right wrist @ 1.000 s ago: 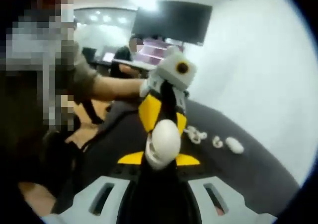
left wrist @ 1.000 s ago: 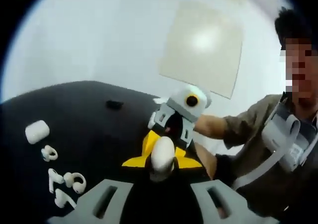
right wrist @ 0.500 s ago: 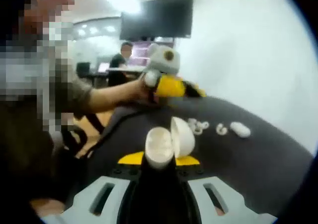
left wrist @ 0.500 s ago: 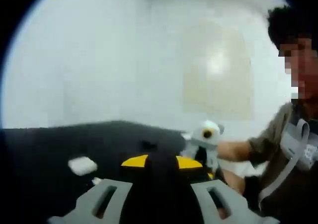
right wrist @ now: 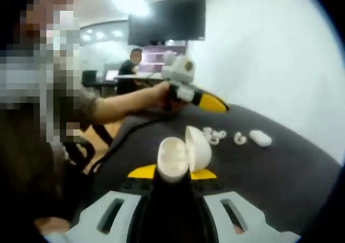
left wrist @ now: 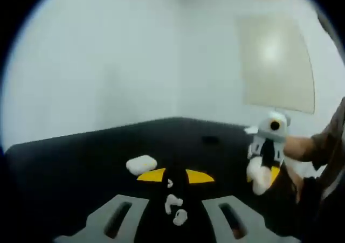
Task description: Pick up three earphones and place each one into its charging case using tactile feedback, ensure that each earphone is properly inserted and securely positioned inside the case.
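Black surface [right wrist: 280,173] under white wall | right gripper [right wrist: 172,174] jaws clamp open case [right wrist: 182,158] at 6 o'clock | left gripper [left wrist: 175,174] jaws narrow, empty | earphones [left wrist: 175,208] between them | second case [left wrist: 142,164] at 10 o'clock

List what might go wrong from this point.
1. The open charging case sits pinched at the tips of the right gripper; pushing an earphone in might tip it or twist it loose.
2. The loose earphones lie close together on the black table, so the left gripper may nudge one while taking another.
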A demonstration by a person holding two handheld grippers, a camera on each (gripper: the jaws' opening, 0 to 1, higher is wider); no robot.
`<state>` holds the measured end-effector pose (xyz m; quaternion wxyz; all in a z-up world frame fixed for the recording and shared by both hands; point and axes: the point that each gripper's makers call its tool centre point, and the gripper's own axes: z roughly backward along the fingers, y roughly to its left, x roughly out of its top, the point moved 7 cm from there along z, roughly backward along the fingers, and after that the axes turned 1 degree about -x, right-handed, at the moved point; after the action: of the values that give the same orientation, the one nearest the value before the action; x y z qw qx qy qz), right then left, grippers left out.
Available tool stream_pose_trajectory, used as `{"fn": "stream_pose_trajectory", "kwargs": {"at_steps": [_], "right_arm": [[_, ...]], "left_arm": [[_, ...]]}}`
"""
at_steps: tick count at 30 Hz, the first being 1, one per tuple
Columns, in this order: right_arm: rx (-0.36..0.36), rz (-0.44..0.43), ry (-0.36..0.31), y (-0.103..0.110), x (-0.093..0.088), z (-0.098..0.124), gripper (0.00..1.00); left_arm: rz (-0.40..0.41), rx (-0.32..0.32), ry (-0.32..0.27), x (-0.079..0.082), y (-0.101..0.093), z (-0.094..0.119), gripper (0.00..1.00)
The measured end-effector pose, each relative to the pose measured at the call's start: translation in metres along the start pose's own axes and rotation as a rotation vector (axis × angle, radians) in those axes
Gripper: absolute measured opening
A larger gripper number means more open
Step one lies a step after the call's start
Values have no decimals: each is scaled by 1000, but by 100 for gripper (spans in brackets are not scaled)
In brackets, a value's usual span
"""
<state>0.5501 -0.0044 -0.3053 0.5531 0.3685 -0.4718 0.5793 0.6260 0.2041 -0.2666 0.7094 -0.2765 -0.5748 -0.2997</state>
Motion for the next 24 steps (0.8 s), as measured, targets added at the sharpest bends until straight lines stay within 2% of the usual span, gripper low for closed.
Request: {"fn": "stream_pose_trajectory", "kwargs": {"at_steps": [3, 5, 6, 7, 10, 12, 14, 15, 17, 20, 22, 24], "right_arm": [[3, -7, -2, 0, 0, 0, 22], [3, -11, -4, -1, -1, 1, 22], [1, -12, -4, -1, -1, 2, 22], [0, -14, -5, -2, -1, 2, 22], [-2, -16, -8, -2, -2, 4, 22], [-4, -15, -9, -2, -2, 6, 22], [-6, -12, -10, -2, -2, 6, 22], [-7, -10, -10, -2, -2, 7, 22], [-9, -8, -9, -1, -1, 7, 22], [-10, -9, -8, -1, -1, 6, 22], [-9, -10, -8, -1, -1, 6, 22], [-9, -8, -8, -1, 0, 5, 22]], "left_arm": [[27, 6, 9, -1, 5, -2, 10], [41, -10, -19, 4, 3, -2, 10], [3, -29, -34, 8, 1, -3, 11], [-43, -33, -20, 12, 0, -5, 13], [-225, -46, 121, 24, -9, -12, 14], [-322, -68, 245, 27, -16, -17, 11], [-355, -93, 358, 26, -23, -22, 10], [-369, -111, 367, 27, -26, -24, 11], [-377, -157, 370, 27, -39, -24, 13], [-310, -277, 294, 26, -63, -17, 15], [-247, -401, 256, 19, -81, -7, 17], [-168, -526, 268, 4, -98, 6, 20]]}}
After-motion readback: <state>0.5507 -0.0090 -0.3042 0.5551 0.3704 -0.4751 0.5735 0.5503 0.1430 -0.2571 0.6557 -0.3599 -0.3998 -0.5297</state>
